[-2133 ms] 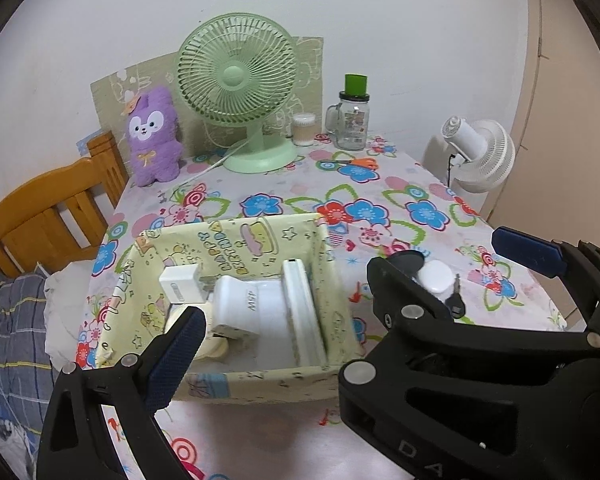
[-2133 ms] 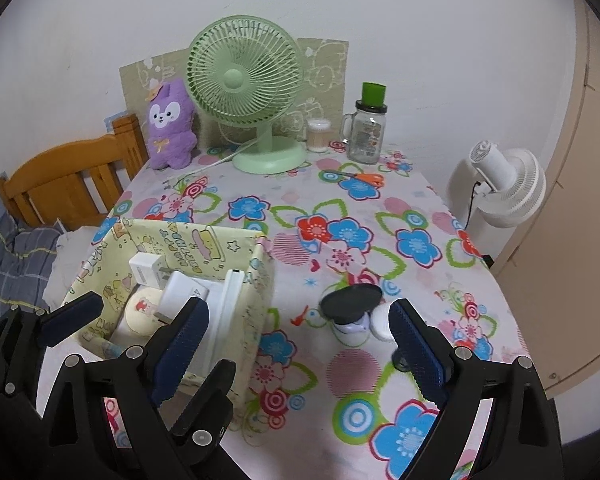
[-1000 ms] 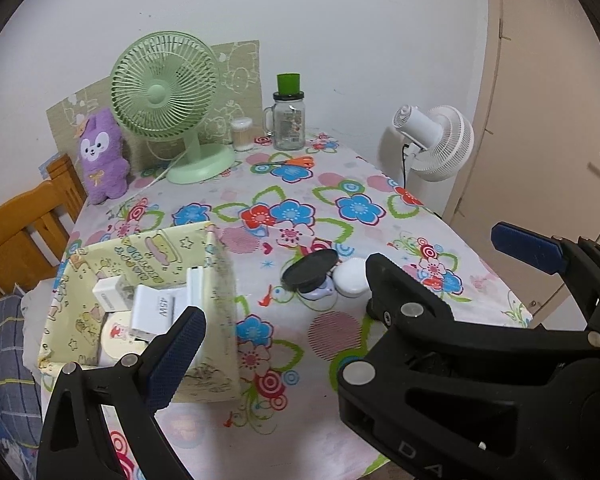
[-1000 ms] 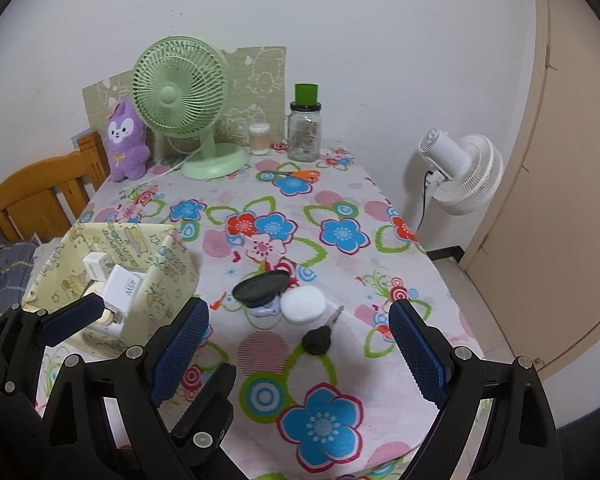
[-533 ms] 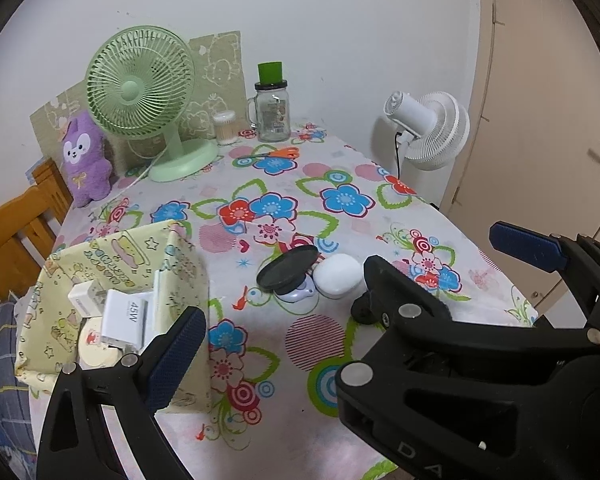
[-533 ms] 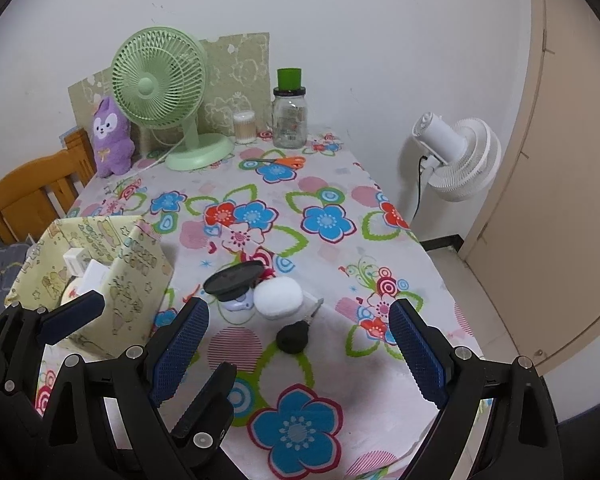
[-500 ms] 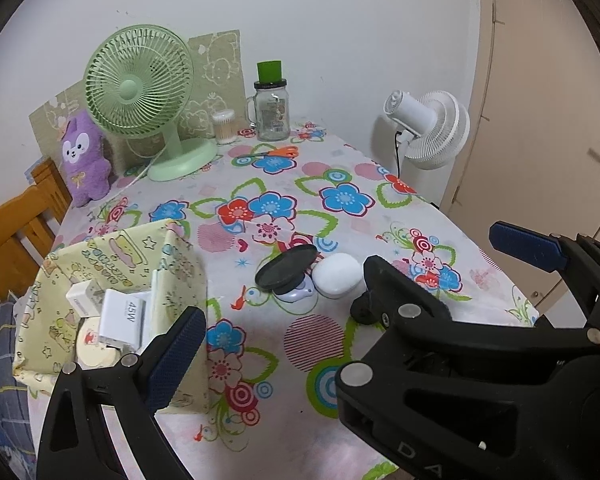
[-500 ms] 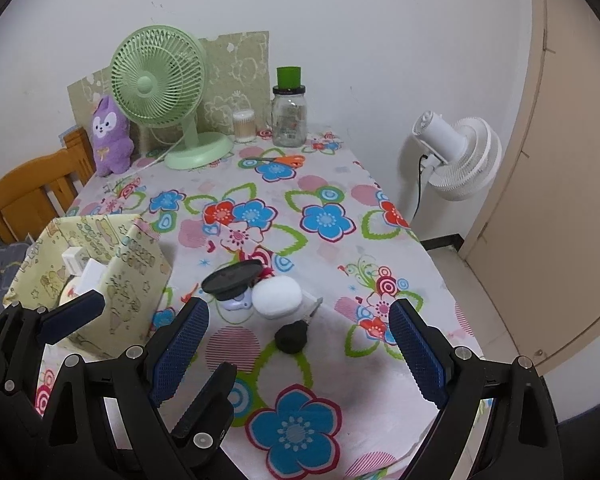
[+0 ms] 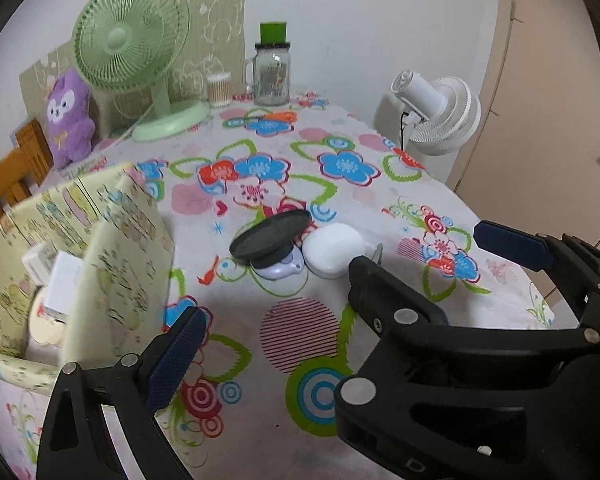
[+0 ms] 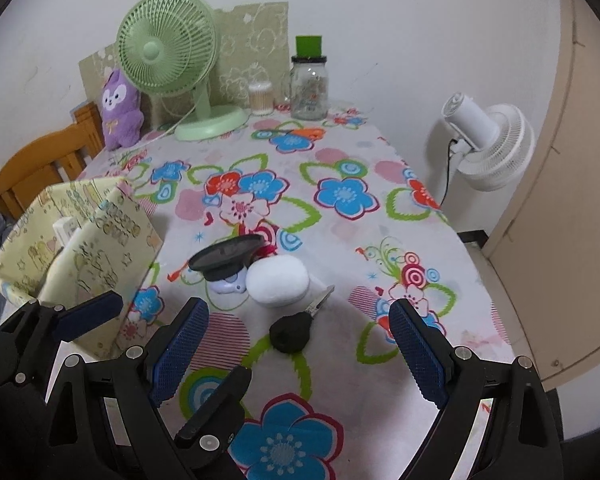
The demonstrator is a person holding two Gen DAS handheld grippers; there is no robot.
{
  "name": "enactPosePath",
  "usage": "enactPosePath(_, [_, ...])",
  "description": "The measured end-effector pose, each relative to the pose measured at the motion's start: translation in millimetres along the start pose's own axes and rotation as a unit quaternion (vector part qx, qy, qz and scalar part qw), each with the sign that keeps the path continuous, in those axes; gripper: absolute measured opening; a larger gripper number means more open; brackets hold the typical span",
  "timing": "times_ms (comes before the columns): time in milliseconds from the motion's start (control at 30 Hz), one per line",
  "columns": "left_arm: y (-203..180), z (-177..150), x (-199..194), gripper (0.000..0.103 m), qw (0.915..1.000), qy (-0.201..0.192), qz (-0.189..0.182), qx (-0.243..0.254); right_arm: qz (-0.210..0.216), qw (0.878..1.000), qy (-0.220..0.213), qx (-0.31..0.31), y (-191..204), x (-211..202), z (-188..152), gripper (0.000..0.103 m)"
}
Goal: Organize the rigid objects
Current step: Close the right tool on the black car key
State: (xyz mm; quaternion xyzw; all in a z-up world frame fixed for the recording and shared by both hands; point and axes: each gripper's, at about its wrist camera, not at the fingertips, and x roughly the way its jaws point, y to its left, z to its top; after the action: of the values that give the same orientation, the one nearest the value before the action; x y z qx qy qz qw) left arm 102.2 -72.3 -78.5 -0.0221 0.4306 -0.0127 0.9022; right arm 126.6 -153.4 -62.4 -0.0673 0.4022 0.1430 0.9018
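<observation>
At the table's (image 10: 380,360) far edge stand a green desk fan (image 10: 168,48), a purple plush toy (image 10: 120,110) toward the far left corner, a small jar of cotton swabs (image 10: 261,99) and a green-lidded glass mug (image 10: 309,80). Off the right edge stands a white fan (image 10: 488,144); off the left, a wooden chair (image 10: 40,164).

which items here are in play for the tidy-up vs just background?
In play: yellow storage box, black disc, white case, black key, lilac gadget.

Background: green fan, purple plush, glass jar, white fan.
</observation>
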Motion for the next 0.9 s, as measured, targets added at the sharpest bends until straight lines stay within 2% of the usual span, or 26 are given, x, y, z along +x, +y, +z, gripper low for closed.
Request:
enactPosePath(367, [2,-2,32,0.100,0.9994,0.028,0.013,-0.012,0.010,1.000,0.013,-0.026,-3,39,1,0.093])
enactPosePath(667, [0,-17,48,0.100,0.9984,0.055,0.010,-0.006,0.019,0.998,0.049,-0.026,-7,61,-13,0.092])
enactPosePath(767, [-4,-21,47,0.100,0.9986,0.051,0.011,0.007,0.013,0.998,0.055,-0.024,-7,64,-18,0.079])
enactPosePath(800, [-5,-22,46,0.100,0.9986,0.049,0.015,0.010,0.010,0.998,0.059,-0.022,-9,66,-20,0.070])
enactPosePath(900, [-6,-23,47,0.100,0.9987,0.044,0.019,0.015,0.014,0.998,0.060,-0.020,-10,67,-23,0.058])
